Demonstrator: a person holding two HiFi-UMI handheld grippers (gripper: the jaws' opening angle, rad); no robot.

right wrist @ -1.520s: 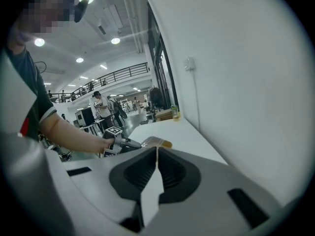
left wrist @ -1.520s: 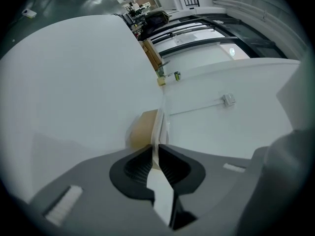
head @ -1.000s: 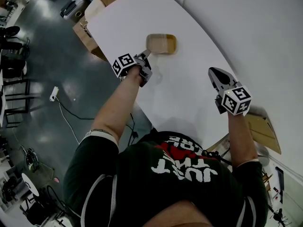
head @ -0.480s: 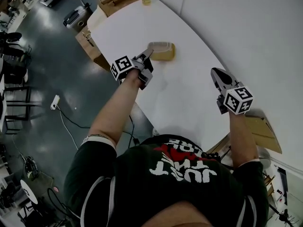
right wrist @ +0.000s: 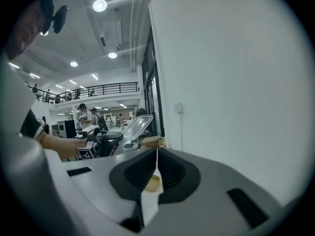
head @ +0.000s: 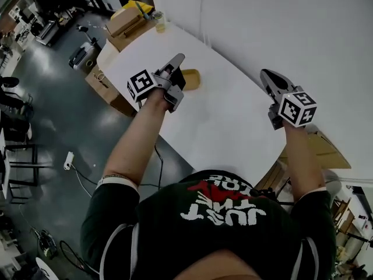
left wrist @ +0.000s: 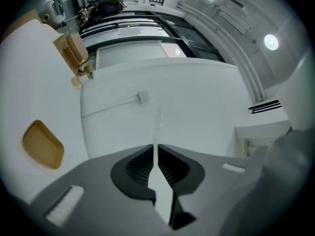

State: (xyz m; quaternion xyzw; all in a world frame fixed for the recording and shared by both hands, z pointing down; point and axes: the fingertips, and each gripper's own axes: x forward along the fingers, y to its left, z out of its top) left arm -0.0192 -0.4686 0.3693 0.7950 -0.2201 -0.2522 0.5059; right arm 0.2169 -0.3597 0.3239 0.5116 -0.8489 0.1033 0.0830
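Now lifted clear of the tan tray (head: 190, 79), where a second and a half ago pressed down at its rim: left gripper (head: 178, 58), jaws shut tight on the edge of a clear plastic lid (right wrist: 134, 127), held up in the air and tilted. Meaning, by the look of it: lid off, tray uncovered, lying open and apparently empty on the white table (head: 227, 115), low and off to the left in the left gripper view. No contact between lid and tray any more; well apart. As for the right gripper (head: 267, 74), much where it was, raised above the table's near right part, jaws closed to a thin slit with nothing between them, pointed across towards the other. By count: two grippers, one lid, one tray, one table. At the table's far end, one small jar (head: 158, 21) beside stacked cardboard boxes (head: 125, 21), their number not sure. On the wall (left wrist: 197, 97), one small socket (left wrist: 143, 96) with one cable (left wrist: 108, 106) run off it.
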